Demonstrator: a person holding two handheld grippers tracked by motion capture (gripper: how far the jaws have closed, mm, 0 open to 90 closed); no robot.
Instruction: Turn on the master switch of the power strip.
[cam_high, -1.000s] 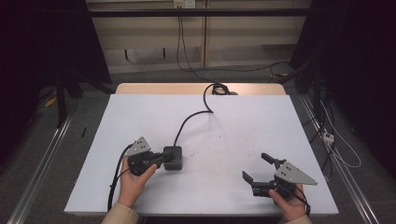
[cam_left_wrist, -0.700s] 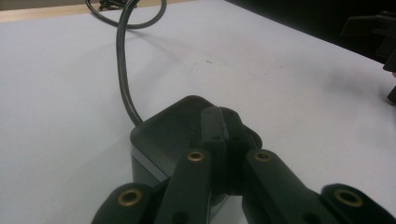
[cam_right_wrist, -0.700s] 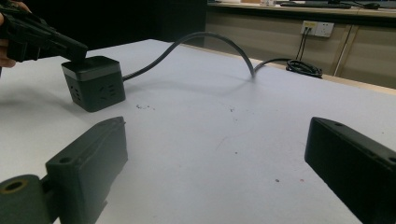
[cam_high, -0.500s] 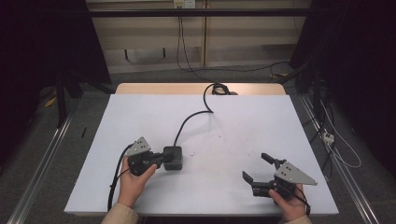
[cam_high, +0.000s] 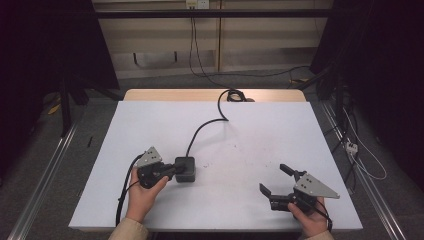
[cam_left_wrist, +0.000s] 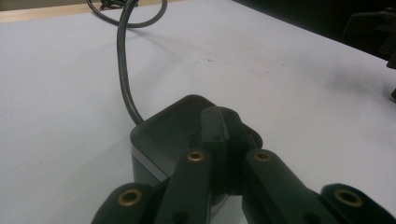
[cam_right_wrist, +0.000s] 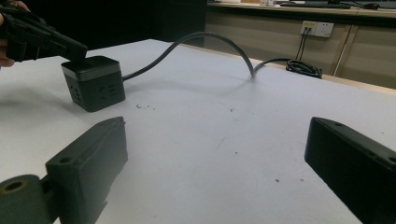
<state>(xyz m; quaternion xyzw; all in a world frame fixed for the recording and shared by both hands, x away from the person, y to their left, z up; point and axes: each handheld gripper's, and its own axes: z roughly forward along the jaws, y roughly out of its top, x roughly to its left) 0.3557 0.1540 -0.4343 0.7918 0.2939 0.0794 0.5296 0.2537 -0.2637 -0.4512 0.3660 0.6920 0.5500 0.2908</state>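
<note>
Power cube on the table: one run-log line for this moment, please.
left hand-held gripper: shut, tips on power cube top | right hand-held gripper: open, empty | cord: attached

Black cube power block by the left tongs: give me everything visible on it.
The black cube-shaped plastic power block sits upright on the white table, left of centre. It has rounded corners, a grey band under its top and socket slots on a side face. A thick black cable runs from it toward the far edge. The shut left tongs press on its top.

table (cam_high: 260, 125): white | wall (cam_high: 270, 37): beige panels | surroundings: dark
</note>
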